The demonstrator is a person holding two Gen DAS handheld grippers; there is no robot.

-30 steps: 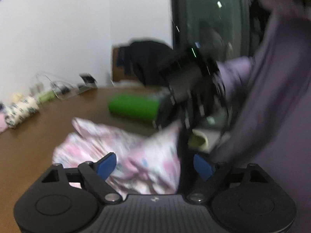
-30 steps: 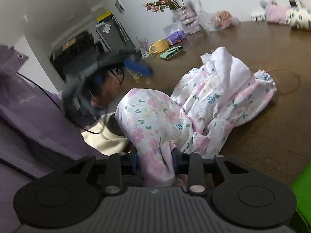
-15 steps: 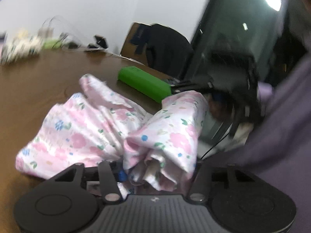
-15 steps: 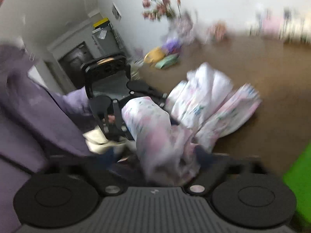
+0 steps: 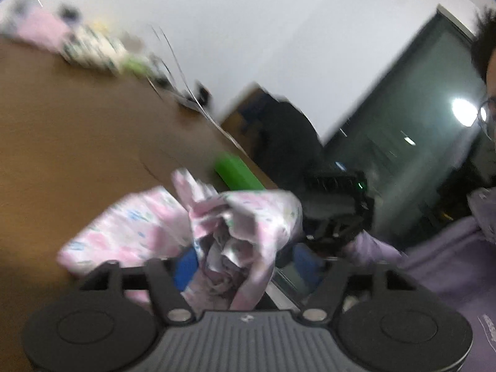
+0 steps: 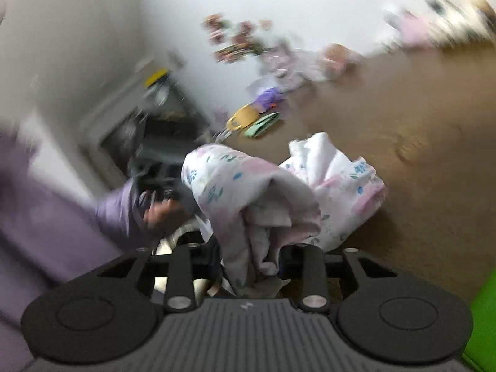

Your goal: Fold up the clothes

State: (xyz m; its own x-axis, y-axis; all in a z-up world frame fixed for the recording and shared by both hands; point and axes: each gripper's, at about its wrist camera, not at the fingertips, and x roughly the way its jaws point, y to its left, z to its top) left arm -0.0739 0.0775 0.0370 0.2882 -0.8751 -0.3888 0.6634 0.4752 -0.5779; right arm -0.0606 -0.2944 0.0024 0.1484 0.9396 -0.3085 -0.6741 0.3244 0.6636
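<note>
A pink and white floral garment (image 5: 145, 229) lies bunched on the brown table (image 5: 77, 142). Part of it is lifted between the two grippers. In the left wrist view, my left gripper (image 5: 241, 263) has a wad of the cloth between its blue fingertips (image 5: 186, 266); the jaws look only partly closed around it. In the right wrist view, my right gripper (image 6: 251, 266) is shut on another fold of the garment (image 6: 248, 192), which drapes over its fingers. The right gripper (image 5: 338, 217) also shows blurred in the left wrist view. Both views are motion-blurred.
A green roll (image 5: 238, 173) lies on the table behind the garment. A yellow cup (image 6: 241, 117), a green item (image 6: 263, 122) and a vase of flowers (image 6: 241, 43) stand at the far side. Folded clothes (image 6: 415, 28) sit along the wall. A dark chair (image 5: 285, 133) stands beyond the table.
Both grippers have risen and tilted, lifting the held cloth. The left gripper, open and empty a second ago, closed on the garment. The right gripper has kept its hold.
</note>
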